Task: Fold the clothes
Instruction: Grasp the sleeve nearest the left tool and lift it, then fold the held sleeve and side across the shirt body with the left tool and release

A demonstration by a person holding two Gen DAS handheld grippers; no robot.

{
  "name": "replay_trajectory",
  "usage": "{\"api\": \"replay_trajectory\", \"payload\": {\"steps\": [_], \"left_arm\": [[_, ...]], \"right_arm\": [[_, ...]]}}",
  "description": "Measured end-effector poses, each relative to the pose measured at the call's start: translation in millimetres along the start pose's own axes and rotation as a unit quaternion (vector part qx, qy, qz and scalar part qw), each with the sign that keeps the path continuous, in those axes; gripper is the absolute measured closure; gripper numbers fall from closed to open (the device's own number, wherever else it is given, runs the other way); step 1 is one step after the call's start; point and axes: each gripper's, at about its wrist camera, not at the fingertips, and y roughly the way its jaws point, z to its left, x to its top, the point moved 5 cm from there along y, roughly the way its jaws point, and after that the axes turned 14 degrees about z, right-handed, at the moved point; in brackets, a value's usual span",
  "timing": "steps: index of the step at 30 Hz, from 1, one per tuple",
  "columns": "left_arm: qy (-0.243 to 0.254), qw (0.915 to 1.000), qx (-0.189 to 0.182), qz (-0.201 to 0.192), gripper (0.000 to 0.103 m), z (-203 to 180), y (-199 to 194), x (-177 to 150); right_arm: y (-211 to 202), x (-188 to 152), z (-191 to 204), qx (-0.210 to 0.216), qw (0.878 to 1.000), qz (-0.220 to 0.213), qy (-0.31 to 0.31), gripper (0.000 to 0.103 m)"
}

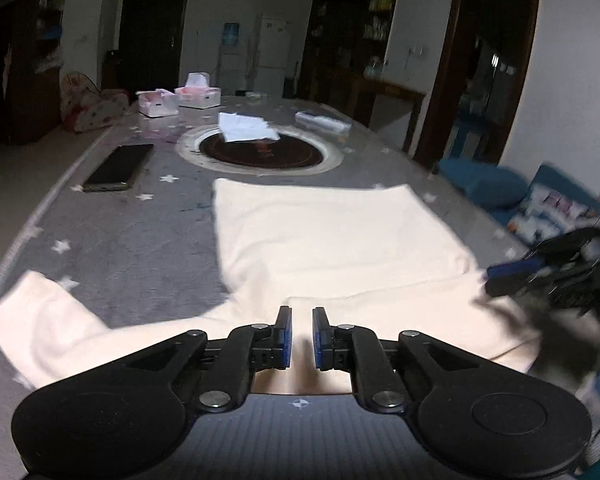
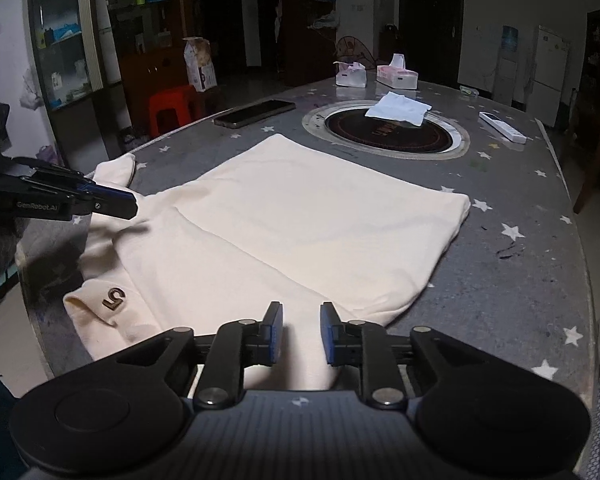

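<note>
A cream shirt (image 2: 300,224) lies flat on the grey tabletop (image 2: 520,248) with white stars. One sleeve (image 1: 40,320) sticks out to the side. The left gripper (image 1: 301,334) sits low over the near edge of the shirt. Its jaws have a small gap between them and hold nothing. The right gripper (image 2: 300,334) is over the other near edge, with its jaws apart too. A phone (image 2: 256,113) and two tissue boxes (image 2: 376,74) sit farther back.
</note>
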Motion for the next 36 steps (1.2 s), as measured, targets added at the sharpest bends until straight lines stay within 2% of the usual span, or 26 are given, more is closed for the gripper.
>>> {"api": "replay_trajectory", "payload": {"steps": [4, 8, 10, 12, 14, 15, 17, 22, 23, 26, 27, 29, 30, 31, 33, 36], "left_arm": [[-0.012, 0.9996, -0.013, 0.023, 0.091, -3.3, 18.8, -8.4], [-0.022, 0.9995, -0.024, 0.004, 0.089, 3.0, 6.5, -9.5], [-0.028, 0.9995, -0.009, -0.012, 0.087, 11.6, -5.4, -9.0], [-0.048, 0.9983, 0.015, -0.028, 0.086, 27.2, -17.8, -8.2], [-0.075, 0.9948, 0.052, -0.044, 0.081, 49.0, -29.5, -8.7], [-0.090, 0.9919, 0.075, -0.051, 0.075, 60.9, -34.9, -9.1], [-0.119, 0.9837, 0.121, -0.060, 0.067, 85.2, -43.6, -9.0], [-0.170, 0.9571, 0.227, -0.059, 0.049, 146.0, -47.6, -5.4], [-0.180, 0.9518, 0.242, -0.055, 0.048, 157.3, -45.4, -4.5], [-0.200, 0.9476, 0.247, -0.033, 0.047, 181.2, -31.8, -2.9], [-0.201, 0.9477, 0.246, -0.025, 0.049, 185.2, -26.8, -3.3], [-0.199, 0.9514, 0.234, -0.024, 0.059, 186.0, -20.3, -6.0], [-0.195, 0.9537, 0.227, -0.030, 0.079, 184.4, -21.7, -6.0], [-0.192, 0.9559, 0.219, -0.035, 0.092, 182.7, -23.1, -6.1], [-0.191, 0.9557, 0.218, -0.053, 0.093, 179.9, -32.0, -6.4], [-0.203, 0.9454, 0.237, -0.095, 0.093, 181.0, -57.0, -6.7]], "right_arm": [[3.8, -0.8, 1.6, 0.000, 1.000, 0.001, 0.010, 0.080], [7.6, -1.6, 3.3, 0.001, 1.000, 0.003, 0.020, 0.079], [9.5, -2.1, 4.1, 0.001, 1.000, 0.003, 0.025, 0.075], [11.4, -2.5, 4.9, 0.001, 1.000, 0.004, 0.030, 0.074], [9.5, -0.8, 9.0, 0.003, 1.000, 0.001, 0.026, 0.073], [8.5, 0.1, 11.0, 0.004, 1.000, -0.001, 0.023, 0.072], [7.8, 1.2, 15.6, 0.007, 1.000, -0.003, 0.019, 0.067], [6.8, 3.6, 24.4, 0.012, 1.000, -0.008, 0.014, 0.066], [7.0, 3.8, 24.8, 0.012, 1.000, -0.008, 0.014, 0.066], [7.5, 4.3, 26.2, 0.013, 1.000, -0.008, 0.014, 0.065], [7.7, 4.5, 26.6, 0.013, 1.000, -0.008, 0.014, 0.065], [8.1, 4.8, 27.5, 0.014, 1.000, -0.007, 0.014, 0.064], [8.2, 5.0, 27.9, 0.014, 1.000, -0.007, 0.014, 0.064], [8.4, 5.2, 28.4, 0.014, 1.000, -0.007, 0.014, 0.064], [8.8, 5.6, 29.2, 0.015, 1.000, -0.007, 0.014, 0.064], [9.3, 6.1, 30.6, 0.016, 1.000, -0.007, 0.014, 0.064]]}}
